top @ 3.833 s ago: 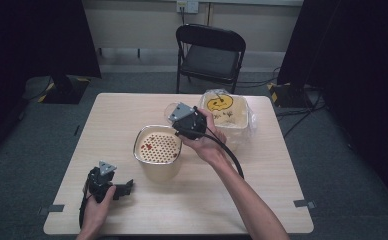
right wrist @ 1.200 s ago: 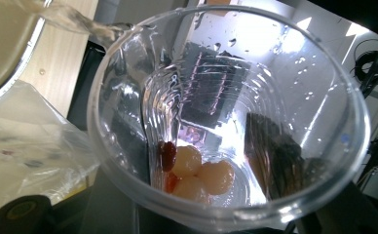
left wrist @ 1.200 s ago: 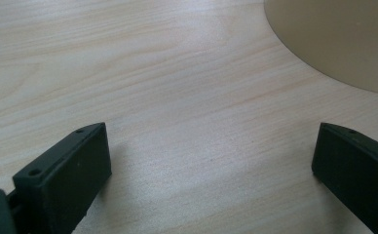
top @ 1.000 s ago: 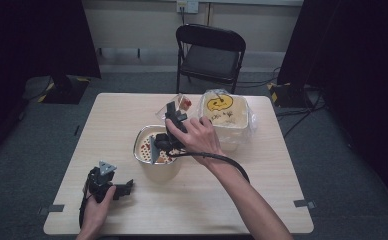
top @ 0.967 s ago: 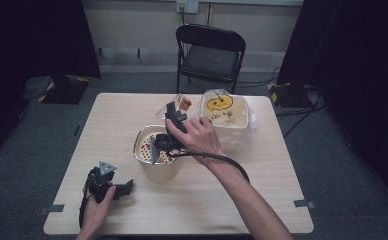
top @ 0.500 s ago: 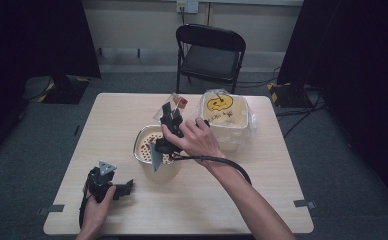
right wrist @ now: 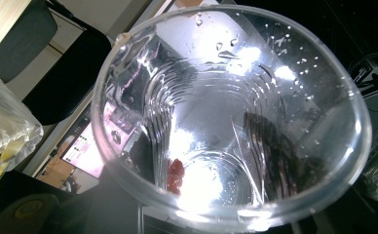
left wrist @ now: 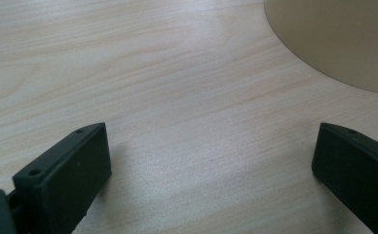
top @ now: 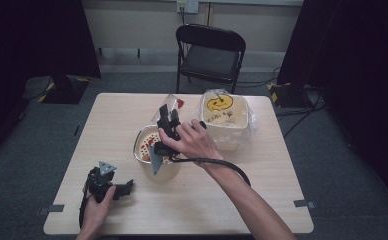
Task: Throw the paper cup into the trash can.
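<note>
At frame centre the right gripper [top: 166, 116] grasps a clear cup [right wrist: 231, 122] tipped above the bowl [top: 154, 152], likely for pouring, while the left gripper [top: 113, 186] rests released on the table [left wrist: 177, 87] at lower left.

A pale wooden worktop [top: 262, 190] fills the frame's centre. On it stand a cream bucket [top: 157, 165] at centre and a plastic-wrapped tub [top: 224, 120] to its upper right. The left tongs [top: 124, 189] rest on it at lower left, jaws apart.

Black folding chair [top: 209, 52] behind my tabletop [top: 262, 185], w/ wall outlet [top: 187, 6] above it. Dark curtains [top: 32, 37] both sides; cables [top: 302, 107] on floor, right.
</note>
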`<state>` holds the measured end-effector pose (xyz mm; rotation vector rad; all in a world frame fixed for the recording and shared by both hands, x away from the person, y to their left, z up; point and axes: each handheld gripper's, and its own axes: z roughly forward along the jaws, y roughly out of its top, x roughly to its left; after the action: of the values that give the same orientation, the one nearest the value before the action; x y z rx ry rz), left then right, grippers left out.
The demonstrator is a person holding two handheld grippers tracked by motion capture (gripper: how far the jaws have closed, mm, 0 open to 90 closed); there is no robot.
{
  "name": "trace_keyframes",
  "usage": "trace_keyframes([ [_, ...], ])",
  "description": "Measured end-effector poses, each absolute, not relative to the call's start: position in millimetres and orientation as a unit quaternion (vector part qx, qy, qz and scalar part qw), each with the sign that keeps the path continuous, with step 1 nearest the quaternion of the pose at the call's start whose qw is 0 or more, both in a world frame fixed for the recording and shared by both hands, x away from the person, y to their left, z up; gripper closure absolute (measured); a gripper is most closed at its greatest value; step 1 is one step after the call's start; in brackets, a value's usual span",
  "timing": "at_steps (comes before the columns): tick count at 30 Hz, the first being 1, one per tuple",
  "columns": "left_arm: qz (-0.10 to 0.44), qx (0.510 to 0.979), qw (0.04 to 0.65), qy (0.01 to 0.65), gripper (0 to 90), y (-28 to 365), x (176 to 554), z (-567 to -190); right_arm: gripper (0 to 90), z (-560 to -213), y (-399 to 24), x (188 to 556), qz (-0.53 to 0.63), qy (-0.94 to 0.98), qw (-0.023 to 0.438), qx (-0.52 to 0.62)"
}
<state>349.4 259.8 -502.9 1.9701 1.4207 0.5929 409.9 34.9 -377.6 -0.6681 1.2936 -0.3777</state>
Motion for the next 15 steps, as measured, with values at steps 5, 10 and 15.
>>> trace_keyframes([
  [5,0.225,0.748,0.315,0.539,0.2,260,349,-503,54.8,-380,33,411,-0.169,0.584,0.734,-0.302],
  [10,0.225,0.748,0.315,0.539,0.2,260,349,-503,54.8,-370,31,410,-0.105,0.653,0.710,-0.241],
  [15,0.225,0.748,0.315,0.539,0.2,260,349,-503,54.9,-356,22,417,0.003,0.732,0.664,-0.152],
])
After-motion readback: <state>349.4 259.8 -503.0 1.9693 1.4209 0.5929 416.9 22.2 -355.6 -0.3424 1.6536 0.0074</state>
